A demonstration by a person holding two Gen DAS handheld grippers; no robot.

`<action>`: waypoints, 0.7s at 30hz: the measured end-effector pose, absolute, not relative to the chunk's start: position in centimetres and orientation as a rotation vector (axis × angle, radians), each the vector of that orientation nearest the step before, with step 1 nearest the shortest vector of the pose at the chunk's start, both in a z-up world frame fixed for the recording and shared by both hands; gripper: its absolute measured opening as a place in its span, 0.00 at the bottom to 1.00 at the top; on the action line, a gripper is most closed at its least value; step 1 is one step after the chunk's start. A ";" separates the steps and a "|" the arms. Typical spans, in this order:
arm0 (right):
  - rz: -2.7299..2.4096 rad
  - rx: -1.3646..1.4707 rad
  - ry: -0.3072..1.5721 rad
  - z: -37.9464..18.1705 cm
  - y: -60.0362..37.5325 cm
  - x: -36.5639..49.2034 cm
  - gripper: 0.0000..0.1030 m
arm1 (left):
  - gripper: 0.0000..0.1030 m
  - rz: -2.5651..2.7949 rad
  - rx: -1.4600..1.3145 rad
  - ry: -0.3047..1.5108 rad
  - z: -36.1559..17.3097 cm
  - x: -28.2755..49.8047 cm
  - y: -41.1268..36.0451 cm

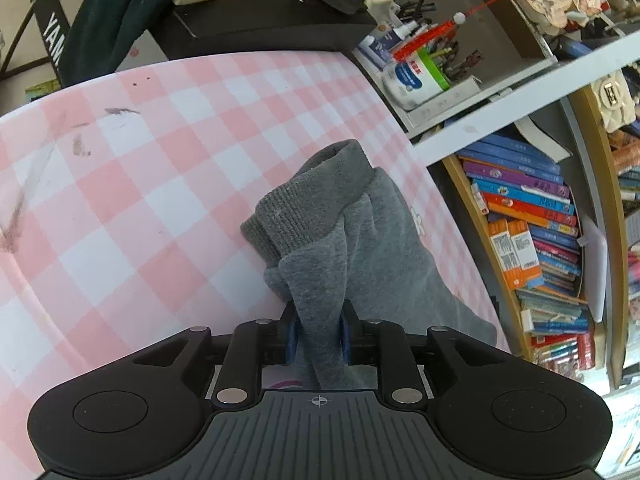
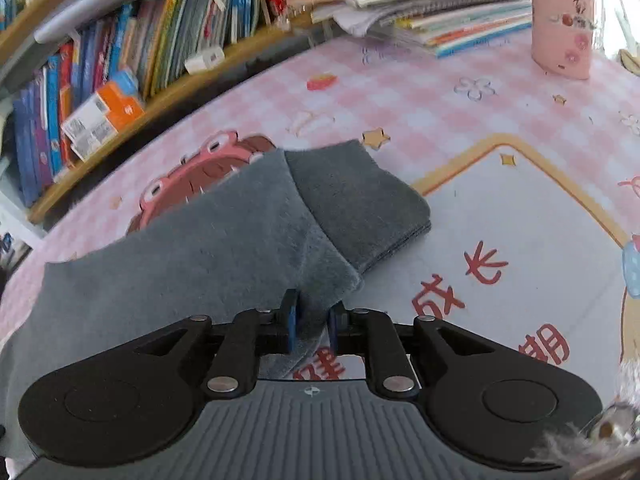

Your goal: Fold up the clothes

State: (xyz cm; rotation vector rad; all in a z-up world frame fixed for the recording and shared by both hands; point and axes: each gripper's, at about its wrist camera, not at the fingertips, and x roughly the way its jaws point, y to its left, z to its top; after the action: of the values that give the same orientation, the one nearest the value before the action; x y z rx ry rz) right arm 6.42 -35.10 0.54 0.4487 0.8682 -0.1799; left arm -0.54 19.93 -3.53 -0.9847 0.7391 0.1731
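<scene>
A grey knit garment [image 1: 360,232] lies bunched on the pink checked table [image 1: 160,184], its ribbed cuff folded over at the far end. A fold of it rises into my left gripper [image 1: 319,330], whose blue pads [image 1: 291,338] press on it from both sides. In the right wrist view the same grey garment [image 2: 224,240] lies flat, with a folded section [image 2: 360,200] on top. Its near corner sits between the jaws of my right gripper [image 2: 312,326]. A thin gap shows beside the right pad [image 2: 332,330], so the pads do not clamp it.
A bookshelf [image 1: 532,240] packed with books runs along the table's right edge. Bottles and pens [image 1: 416,68] stand at its far corner, and dark clothing and boxes [image 1: 248,12] lie behind. A pink carton [image 2: 560,20] and stacked papers [image 2: 440,12] sit at the table's back.
</scene>
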 end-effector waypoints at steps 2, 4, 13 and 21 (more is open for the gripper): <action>-0.205 0.431 0.870 0.7 -35.0 6.3 0.22 | 0.22 0.166 -0.981 0.741 -3.5 -0.5 19.9; -0.240 0.427 0.867 0.9 -34.9 6.0 0.34 | 0.26 0.158 -0.977 0.744 -3.4 -0.4 20.0; -0.288 0.360 0.823 2.3 -32.7 3.7 0.64 | 0.33 0.128 -0.950 0.753 -3.2 -0.1 19.9; -0.114 0.169 0.811 2.8 -26.6 3.5 0.76 | 0.38 0.099 -0.928 0.759 -3.1 0.1 19.9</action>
State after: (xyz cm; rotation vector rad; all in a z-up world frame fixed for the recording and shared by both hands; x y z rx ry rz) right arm 3.54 -26.56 2.76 0.1686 0.8108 -0.1143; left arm 0.10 19.87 -3.05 -0.9282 0.7590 0.0993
